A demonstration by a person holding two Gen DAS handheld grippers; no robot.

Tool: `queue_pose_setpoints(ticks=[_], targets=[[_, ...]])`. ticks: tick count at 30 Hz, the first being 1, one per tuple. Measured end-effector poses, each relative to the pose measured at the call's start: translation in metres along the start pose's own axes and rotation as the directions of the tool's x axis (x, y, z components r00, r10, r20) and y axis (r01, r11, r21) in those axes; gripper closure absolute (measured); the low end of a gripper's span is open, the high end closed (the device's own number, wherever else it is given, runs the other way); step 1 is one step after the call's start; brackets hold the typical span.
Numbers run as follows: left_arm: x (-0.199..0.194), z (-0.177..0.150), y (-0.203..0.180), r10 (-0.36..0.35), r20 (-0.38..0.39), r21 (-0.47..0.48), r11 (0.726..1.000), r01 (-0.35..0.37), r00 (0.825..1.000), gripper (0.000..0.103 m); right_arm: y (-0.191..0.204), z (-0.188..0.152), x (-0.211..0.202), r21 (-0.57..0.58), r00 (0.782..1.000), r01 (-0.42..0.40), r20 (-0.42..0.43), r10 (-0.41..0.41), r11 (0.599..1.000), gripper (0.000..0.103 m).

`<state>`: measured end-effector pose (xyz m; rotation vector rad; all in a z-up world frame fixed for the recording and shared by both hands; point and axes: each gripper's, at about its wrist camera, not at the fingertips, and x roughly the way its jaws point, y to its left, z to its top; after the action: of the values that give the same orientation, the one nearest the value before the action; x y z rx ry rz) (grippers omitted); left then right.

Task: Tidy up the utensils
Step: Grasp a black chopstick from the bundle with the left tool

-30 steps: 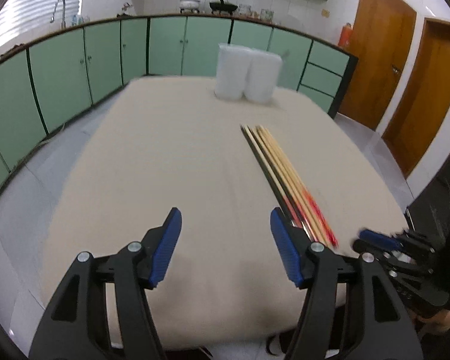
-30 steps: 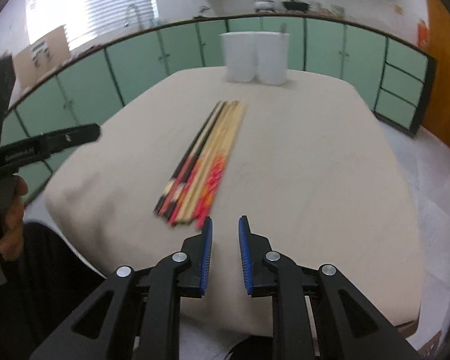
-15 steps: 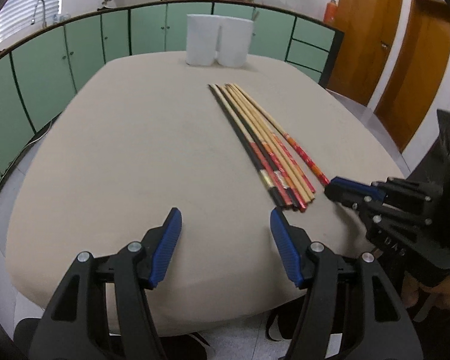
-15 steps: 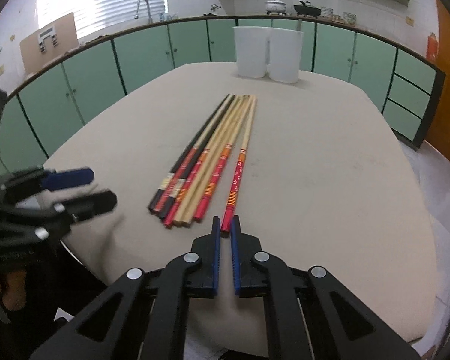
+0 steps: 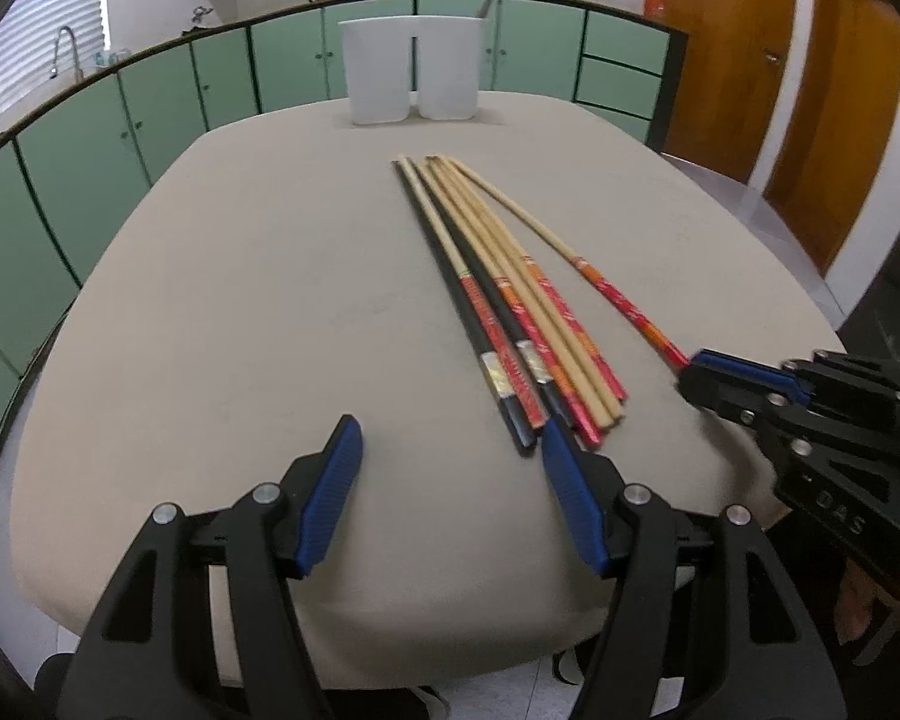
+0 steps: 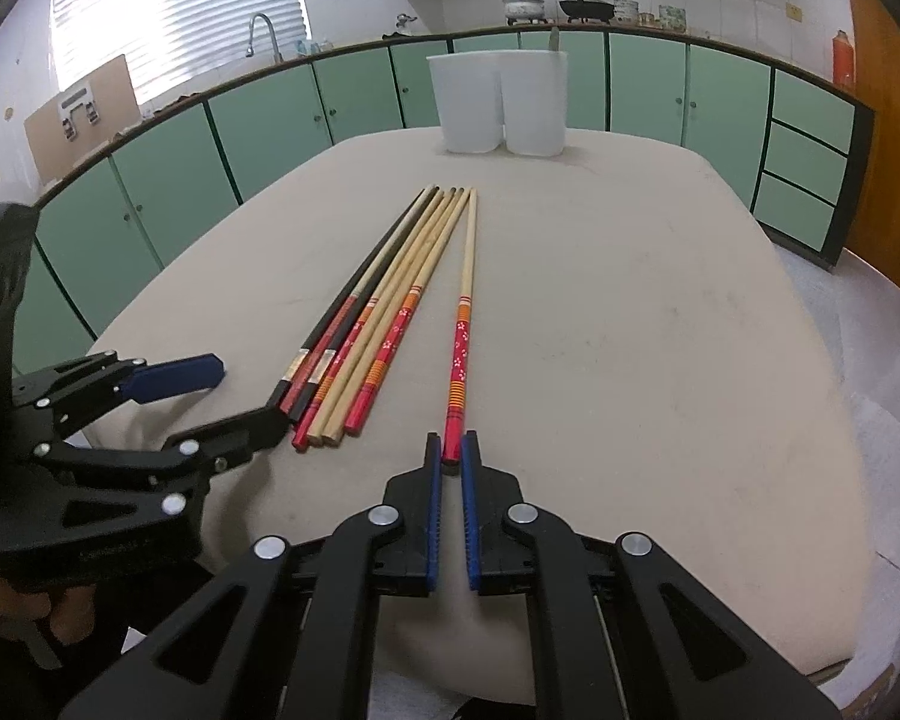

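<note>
Several long chopsticks [image 5: 498,300] [image 6: 366,324] lie side by side on the beige table [image 5: 240,300]; some are black, some pale wood with red ends. One red-patterned chopstick [image 6: 462,324] [image 5: 606,288] lies apart to the right of them. My right gripper [image 6: 450,444] [image 5: 687,375] is shut on its near end. My left gripper [image 5: 447,438] [image 6: 246,393] is open and holds nothing. Its right finger sits just before the near ends of the bundle. Two white containers [image 5: 414,69] [image 6: 498,102] stand together at the table's far edge.
Green cabinets [image 5: 150,114] run round behind the table, with a sink tap [image 6: 264,36] at the left. Wooden doors [image 5: 726,54] stand at the right. The table's front edge [image 5: 450,630] lies just under both grippers.
My right gripper has shut on the end of the red-patterned chopstick, which now lies apart from the bundle. My left gripper has come down and nearer to the bundle's near ends, still open.
</note>
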<state>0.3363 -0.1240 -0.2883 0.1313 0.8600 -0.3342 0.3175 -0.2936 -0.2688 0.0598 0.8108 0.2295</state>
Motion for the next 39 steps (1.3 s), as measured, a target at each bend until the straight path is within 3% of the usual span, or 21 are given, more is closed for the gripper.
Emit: queue_pose_setpoints(ticks=[5, 10, 18, 19, 21, 23, 28, 34, 39], targets=[[-0.005, -0.003, 0.017, -0.011, 0.000, -0.040, 0.999, 0.010, 1.000, 0.043, 0.000, 0.000, 0.000, -0.001, 1.000, 0.001, -0.001, -0.001, 1.000, 0.097], [-0.011, -0.013, 0.014, 0.006, 0.008, -0.001, 1.000, -0.006, 1.000, 0.042, 0.000, 0.000, 0.000, 0.002, 1.000, 0.003, 0.000, -0.003, 1.000, 0.097], [-0.004, -0.004, 0.012, 0.005, 0.015, -0.030, 1.000, -0.005, 1.000, 0.043, 0.004, 0.000, 0.002, 0.012, 1.000, 0.021, 0.005, -0.022, 1.000, 0.097], [-0.002, -0.003, 0.012, 0.015, 0.021, -0.040, 0.999, -0.015, 1.000, 0.046, 0.005, 0.000, 0.002, 0.017, 0.999, 0.032, 0.010, -0.033, 0.999, 0.097], [-0.002, -0.002, 0.014, 0.015, 0.038, -0.058, 0.998, -0.012, 0.999, 0.066, 0.007, 0.000, 0.003, 0.026, 0.998, 0.055, 0.019, -0.056, 0.998, 0.097], [-0.002, -0.001, 0.018, 0.003, 0.051, -0.075, 0.997, 0.001, 0.999, 0.098, 0.008, -0.002, 0.001, 0.044, 0.995, 0.091, 0.032, -0.093, 0.995, 0.097], [-0.006, -0.008, 0.025, -0.007, 0.073, -0.107, 0.994, 0.014, 0.997, 0.097, 0.004, -0.005, -0.005, 0.085, 0.988, 0.143, 0.048, -0.147, 0.986, 0.097], [-0.009, -0.014, 0.024, 0.030, 0.082, -0.096, 0.995, -0.022, 0.996, 0.096, 0.015, -0.009, -0.005, 0.052, 0.990, 0.128, 0.047, -0.130, 0.990, 0.095], [-0.009, -0.014, 0.026, -0.008, 0.092, -0.089, 0.996, 0.016, 0.996, 0.096, 0.016, -0.008, -0.002, 0.029, 0.991, 0.125, 0.048, -0.126, 0.992, 0.096]])
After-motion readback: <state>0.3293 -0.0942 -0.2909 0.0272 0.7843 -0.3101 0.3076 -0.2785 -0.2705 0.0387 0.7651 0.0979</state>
